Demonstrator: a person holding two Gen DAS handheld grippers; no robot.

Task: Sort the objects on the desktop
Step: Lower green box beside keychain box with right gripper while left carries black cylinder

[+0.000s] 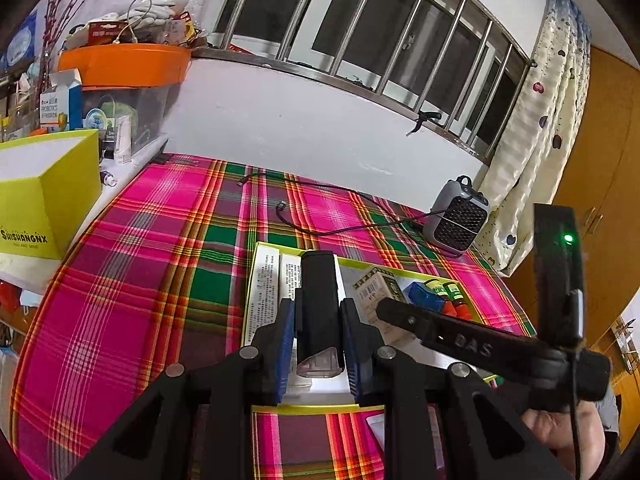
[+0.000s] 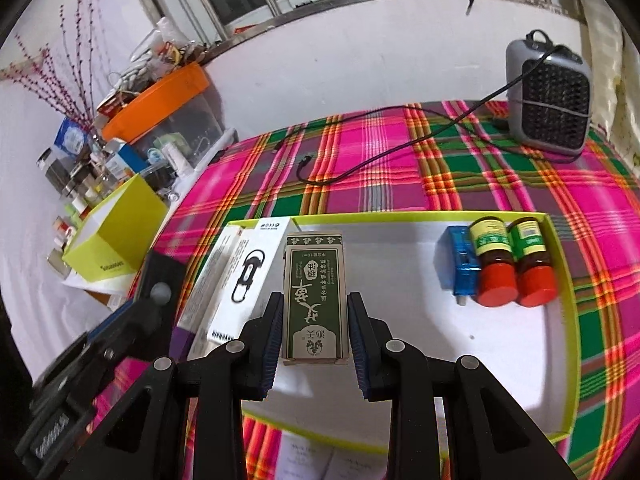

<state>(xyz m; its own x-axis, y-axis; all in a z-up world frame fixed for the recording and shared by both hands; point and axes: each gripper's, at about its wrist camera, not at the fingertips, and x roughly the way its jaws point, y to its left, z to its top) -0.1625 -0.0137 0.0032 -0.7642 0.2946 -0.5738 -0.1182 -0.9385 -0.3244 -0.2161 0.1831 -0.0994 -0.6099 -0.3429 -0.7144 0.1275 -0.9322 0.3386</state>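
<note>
Plaid cloth in pink, green and orange covers the tabletop (image 2: 380, 160), with a barred window along the wall at twelve o'clock and a small grey heater (image 2: 548, 100) at about one o'clock, its black cable trailing across the cloth. On my right wrist view the right gripper (image 2: 313, 334) has its fingers pinching a green box (image 2: 314, 296) with Chinese lettering, blue pads pressed on both long sides, held above the white floor of a shallow tray (image 2: 560, 280) with a lime-green rim. Inside that tray, at two o'clock from the box, lie a blue packet (image 2: 460, 264) and two small bottles (image 2: 512, 264) with red caps and green labels, side by side and touching. At ten o'clock, just beside the green box, lie white cartons (image 2: 240, 280), one printed with a black clip drawing. On my left wrist view the left gripper (image 1: 318, 342) has its fingers pinching a black oblong device (image 1: 319, 304) with a clear end, held over the near left part of the same tray. A lime-green box (image 1: 44, 196) stands at nine o'clock, with an orange tub (image 1: 124, 64) on the cluttered shelf behind it
</note>
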